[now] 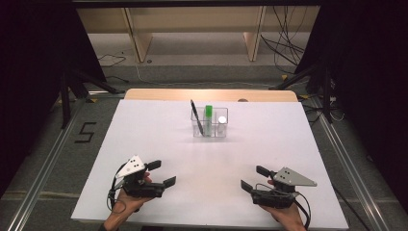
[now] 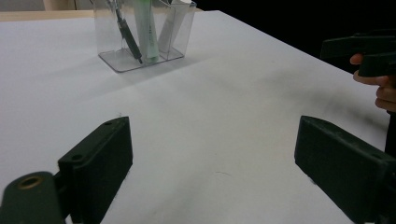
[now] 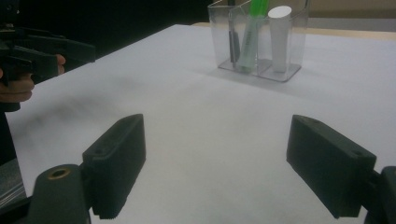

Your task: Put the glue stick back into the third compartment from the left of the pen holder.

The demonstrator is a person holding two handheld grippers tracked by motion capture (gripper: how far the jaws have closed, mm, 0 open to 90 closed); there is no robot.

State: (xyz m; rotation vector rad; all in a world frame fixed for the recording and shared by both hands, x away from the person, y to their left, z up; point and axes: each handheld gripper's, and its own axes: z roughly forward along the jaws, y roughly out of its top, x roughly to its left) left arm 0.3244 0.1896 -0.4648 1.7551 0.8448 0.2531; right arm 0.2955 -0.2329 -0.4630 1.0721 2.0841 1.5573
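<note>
Fingers [image 2: 98, 168] of the left gripper [image 1: 161, 173] are spread wide, two blocky matte-black slabs with flat inner faces and small screw holes, and nothing sits between them; they hover just above the bare white surface [image 1: 211, 163]. The right gripper [image 1: 256, 178] matches it: its fingers [image 3: 116, 158] are equally thick, dull black and squared off, set far apart and pinching nothing, with only the smooth, matte white surface showing in the gap. Each gripper is held in a person's hand at the near edge, and each carries a flat grey three-cornered plate on top with a dark cable looping off behind. The two grippers lie well apart, one toward each near corner, angled inward at one another.

Farther off, toward the middle of the far half of the surface, stands a clear plastic organizer box [image 1: 210, 122], rectangular, thin-walled and glossy, split into compartments. A slim black pen [image 1: 196, 115] leans tilted in its left compartment, its top sticking out above the rim. A bright green marker [image 1: 208, 117] stands nearly upright in the middle one, and a white cylindrical tube [image 1: 221, 123] with a flat round top stands in the right one. Both grippers are well apart from the box.

Beyond the white surface a pale wooden edge shows, then grey floor with loose cables.
</note>
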